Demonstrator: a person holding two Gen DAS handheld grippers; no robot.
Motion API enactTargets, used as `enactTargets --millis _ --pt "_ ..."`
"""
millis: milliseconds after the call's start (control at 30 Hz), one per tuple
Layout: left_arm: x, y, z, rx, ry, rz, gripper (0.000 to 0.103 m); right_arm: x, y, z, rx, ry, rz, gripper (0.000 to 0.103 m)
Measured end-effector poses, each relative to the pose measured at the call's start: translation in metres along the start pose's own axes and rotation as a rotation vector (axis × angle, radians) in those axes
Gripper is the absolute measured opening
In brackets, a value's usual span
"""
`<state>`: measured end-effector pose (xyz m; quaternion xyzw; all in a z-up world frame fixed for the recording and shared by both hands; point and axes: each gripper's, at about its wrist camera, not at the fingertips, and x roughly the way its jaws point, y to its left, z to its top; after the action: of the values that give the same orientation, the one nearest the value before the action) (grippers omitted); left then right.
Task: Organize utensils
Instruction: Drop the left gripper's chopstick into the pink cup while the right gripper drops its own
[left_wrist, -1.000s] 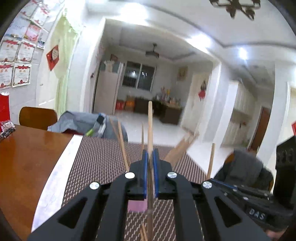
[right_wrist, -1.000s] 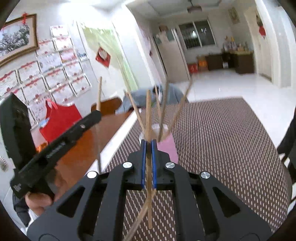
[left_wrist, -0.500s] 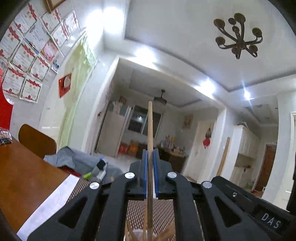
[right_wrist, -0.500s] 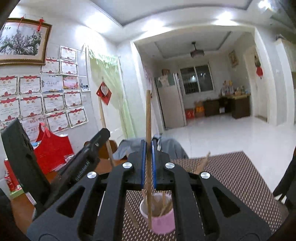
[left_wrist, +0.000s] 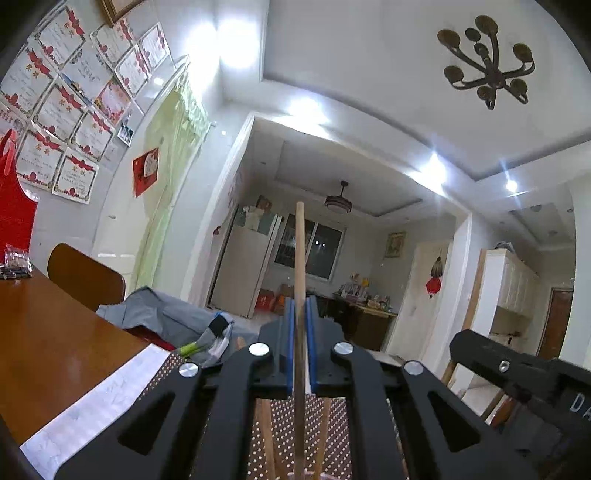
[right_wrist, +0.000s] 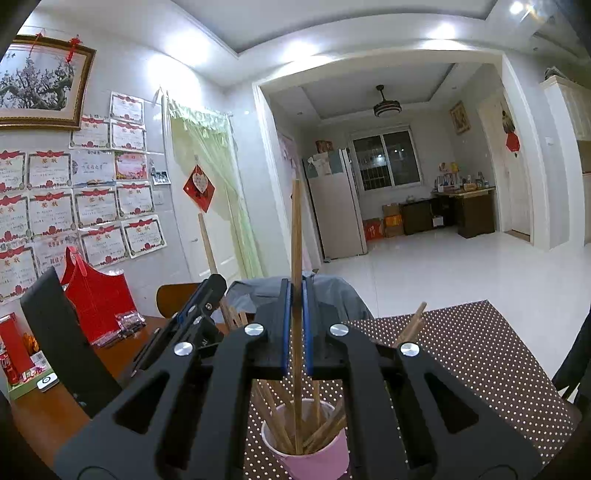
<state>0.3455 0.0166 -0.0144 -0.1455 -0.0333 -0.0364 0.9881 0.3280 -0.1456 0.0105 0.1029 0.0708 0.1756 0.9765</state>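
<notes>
The left gripper pinched a pale chopstick between its blue pads, jaws pressed tight on it. That stick stood upright, its long axis running straight up the middle of the left view, the top end reaching toward the ceiling lamp in the far room and the lower part dropping behind the black frame to the bottom edge. More sticks showed through the frame there, over the dotted mat; I could not tell from this view what they stood in.

The right gripper was likewise clamped on a darker chopstick. It too stood nearly vertical at the centre of the right view, leaning only slightly, its tip up against the white wall, its foot down inside the pink cup at the lower middle. The cup stood on the mat and held a bundle of other sticks, fanned out at angles, one leaning far right over the rim.

The left tool appeared at the left of the right view, beside the brown table, its pale stick rising before the doorway.
</notes>
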Motion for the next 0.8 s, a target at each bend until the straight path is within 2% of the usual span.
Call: enactTargets --millis 233,300,333,500,667,800 --pt "-0.003 0.004 -0.006 0.024 0.095 -0.012 0.007 -0.002 0.004 -0.009 -0.01 0.034 0.0 0.006" --pt "-0.007 0.005 -0.005 0.037 0.125 -0.011 0.018 -0.002 0.006 -0.011 -0.011 0.041 -0.004 0.006" --pt "-0.009 0.006 -0.005 0.042 0.136 -0.007 0.031 -0.003 0.006 -0.012 -0.013 0.043 -0.007 0.006" --pt "-0.023 0.006 0.001 0.092 0.178 0.027 0.031 -0.006 0.011 -0.018 -0.026 0.061 -0.02 0.006" --pt "-0.039 0.005 0.008 0.167 0.189 0.069 0.041 -0.008 0.011 -0.024 -0.024 0.076 -0.035 0.006" --pt "-0.048 0.011 0.008 0.199 0.198 0.096 0.043 -0.008 0.016 -0.031 -0.038 0.092 -0.048 0.006"
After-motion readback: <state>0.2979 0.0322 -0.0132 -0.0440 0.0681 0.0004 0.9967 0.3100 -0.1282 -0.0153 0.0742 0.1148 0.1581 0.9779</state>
